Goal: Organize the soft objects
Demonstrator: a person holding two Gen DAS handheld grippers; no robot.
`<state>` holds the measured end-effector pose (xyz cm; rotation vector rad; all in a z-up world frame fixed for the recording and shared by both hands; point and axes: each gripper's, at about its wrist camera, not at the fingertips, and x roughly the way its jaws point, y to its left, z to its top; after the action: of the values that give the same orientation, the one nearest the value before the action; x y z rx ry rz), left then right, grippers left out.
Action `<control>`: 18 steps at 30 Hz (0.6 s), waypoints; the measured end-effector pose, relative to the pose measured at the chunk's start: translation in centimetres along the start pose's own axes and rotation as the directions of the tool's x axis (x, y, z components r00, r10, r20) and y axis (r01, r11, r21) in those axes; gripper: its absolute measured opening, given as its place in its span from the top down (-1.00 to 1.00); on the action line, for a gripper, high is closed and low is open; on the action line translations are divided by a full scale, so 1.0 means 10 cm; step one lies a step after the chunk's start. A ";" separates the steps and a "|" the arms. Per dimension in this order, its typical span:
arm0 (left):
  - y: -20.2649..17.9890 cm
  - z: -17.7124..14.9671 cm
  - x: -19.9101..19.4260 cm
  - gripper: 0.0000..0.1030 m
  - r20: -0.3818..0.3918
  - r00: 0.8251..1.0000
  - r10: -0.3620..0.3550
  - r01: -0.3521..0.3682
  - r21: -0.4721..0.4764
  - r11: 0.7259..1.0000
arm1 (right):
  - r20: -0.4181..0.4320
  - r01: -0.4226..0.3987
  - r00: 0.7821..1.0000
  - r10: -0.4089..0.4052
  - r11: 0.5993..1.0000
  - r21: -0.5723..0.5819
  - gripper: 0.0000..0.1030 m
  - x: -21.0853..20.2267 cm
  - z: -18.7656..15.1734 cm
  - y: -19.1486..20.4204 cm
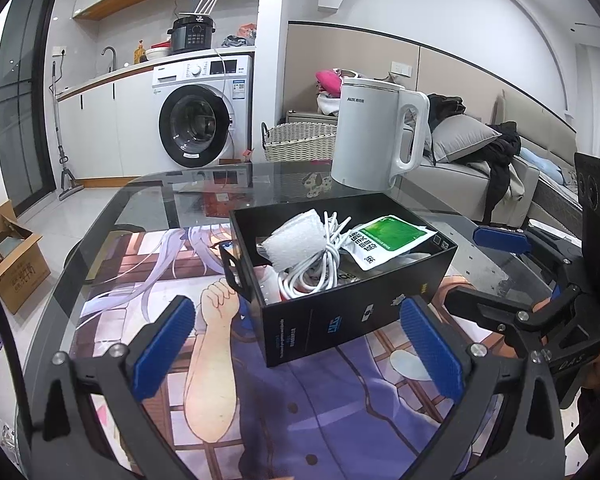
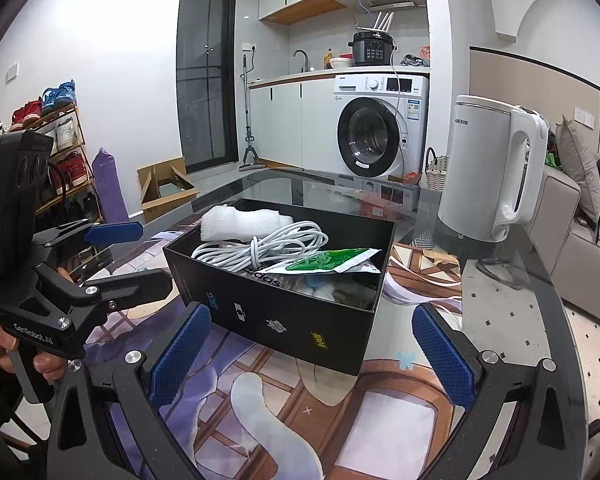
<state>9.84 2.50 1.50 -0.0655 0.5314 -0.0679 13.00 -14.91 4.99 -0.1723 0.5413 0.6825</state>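
Both tools, left tool (image 1: 296,344) and right tool (image 2: 310,354), hover spread apart and empty before the black box (image 1: 352,312); judging by its fill, reach in slowly, pinching the white cable (image 1: 320,260) at its knot.

Both wrist cams sit low and close over the counter (image 1: 100,240), facing the black box (image 1: 340,316) from opposite corners; both catch the kettle (image 2: 488,168).

Ahead stands a white front-loading washing machine (image 2: 380,128) under a white kitchen counter (image 2: 300,76); a grey fabric sofa (image 1: 480,184) lies right, glossy pale tiled floor (image 1: 60,216) left.
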 end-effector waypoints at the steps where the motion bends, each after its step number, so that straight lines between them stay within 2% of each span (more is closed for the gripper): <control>1: 0.00 0.00 0.00 -1.00 0.000 1.000 -0.001 0.001 0.001 1.000 | 0.000 0.000 1.000 0.000 1.000 0.000 -0.99 0.00 0.00 0.00; 18: 0.00 0.00 -0.03 -1.00 0.014 1.000 -0.011 0.011 0.004 1.000 | -0.002 -0.001 1.000 0.001 1.000 -0.001 -0.99 0.00 -0.01 0.00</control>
<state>9.53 2.51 1.64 -0.0646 0.5166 -0.0792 12.96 -14.94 4.92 -0.1737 0.5429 0.6834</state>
